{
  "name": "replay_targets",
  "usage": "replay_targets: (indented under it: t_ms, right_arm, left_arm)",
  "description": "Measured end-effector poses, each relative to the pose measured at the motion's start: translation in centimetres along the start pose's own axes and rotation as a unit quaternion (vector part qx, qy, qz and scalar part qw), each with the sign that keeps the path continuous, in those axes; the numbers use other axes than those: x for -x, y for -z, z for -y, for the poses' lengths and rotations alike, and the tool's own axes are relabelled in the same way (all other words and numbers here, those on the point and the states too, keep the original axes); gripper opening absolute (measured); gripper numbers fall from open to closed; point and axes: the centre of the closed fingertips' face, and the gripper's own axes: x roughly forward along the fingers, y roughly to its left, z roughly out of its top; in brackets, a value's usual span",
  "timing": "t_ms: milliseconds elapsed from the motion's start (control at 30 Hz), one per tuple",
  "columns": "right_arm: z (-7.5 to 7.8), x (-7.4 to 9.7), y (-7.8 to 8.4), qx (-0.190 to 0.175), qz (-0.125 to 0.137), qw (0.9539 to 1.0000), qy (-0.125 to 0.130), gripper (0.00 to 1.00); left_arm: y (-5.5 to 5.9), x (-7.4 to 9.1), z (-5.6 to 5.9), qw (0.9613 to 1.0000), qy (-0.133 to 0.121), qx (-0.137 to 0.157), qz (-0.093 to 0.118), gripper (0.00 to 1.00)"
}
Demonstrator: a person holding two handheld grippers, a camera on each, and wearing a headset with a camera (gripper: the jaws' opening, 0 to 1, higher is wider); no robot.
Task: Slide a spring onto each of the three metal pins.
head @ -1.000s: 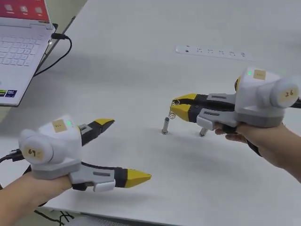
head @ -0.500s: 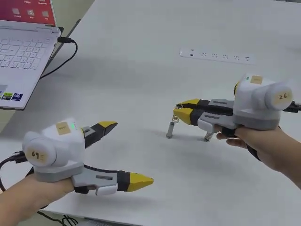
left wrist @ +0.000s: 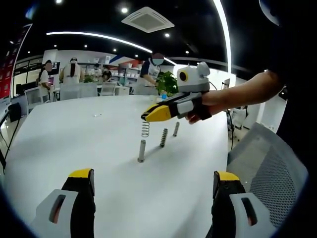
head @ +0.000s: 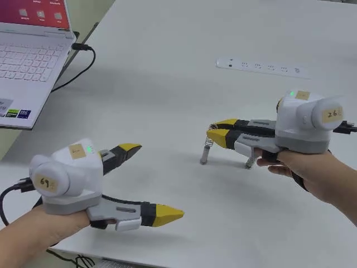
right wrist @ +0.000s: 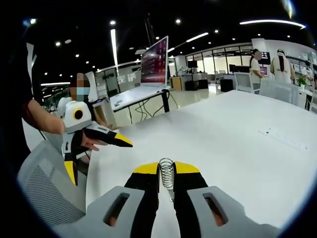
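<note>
My right gripper [head: 215, 128] is shut on the top of a small steel spring [head: 208, 139], which hangs upright over a bare metal pin [head: 204, 157] standing on the white table [head: 167, 84]. In the left gripper view the spring [left wrist: 145, 129] ends just above the pin [left wrist: 142, 150]; two more pins [left wrist: 163, 138] [left wrist: 176, 129] behind it carry springs. The right gripper view has the spring [right wrist: 167, 173] pinched between the yellow tips. My left gripper [head: 156, 180] is open and holds nothing, low at the near left.
An open laptop [head: 28, 50] with its cable sits at the table's far left. A white power strip [head: 262, 67] lies at the far right. A grey mesh chair [left wrist: 277, 173] stands beside the table.
The right gripper has carried the spring from beside the bare pin to right over its top. The left gripper has stayed open and still.
</note>
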Motion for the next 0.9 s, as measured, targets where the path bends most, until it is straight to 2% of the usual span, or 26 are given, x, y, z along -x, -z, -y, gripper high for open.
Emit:
replay_targets:
  t_ms: [900]
  right_arm:
    - [0.5,-0.6,1.2,-0.011,-0.012,0.9999,0.003,0.07]
  left_arm:
    - [0.1,0.0,-0.1,1.0000,0.000,0.005,-0.003,0.95]
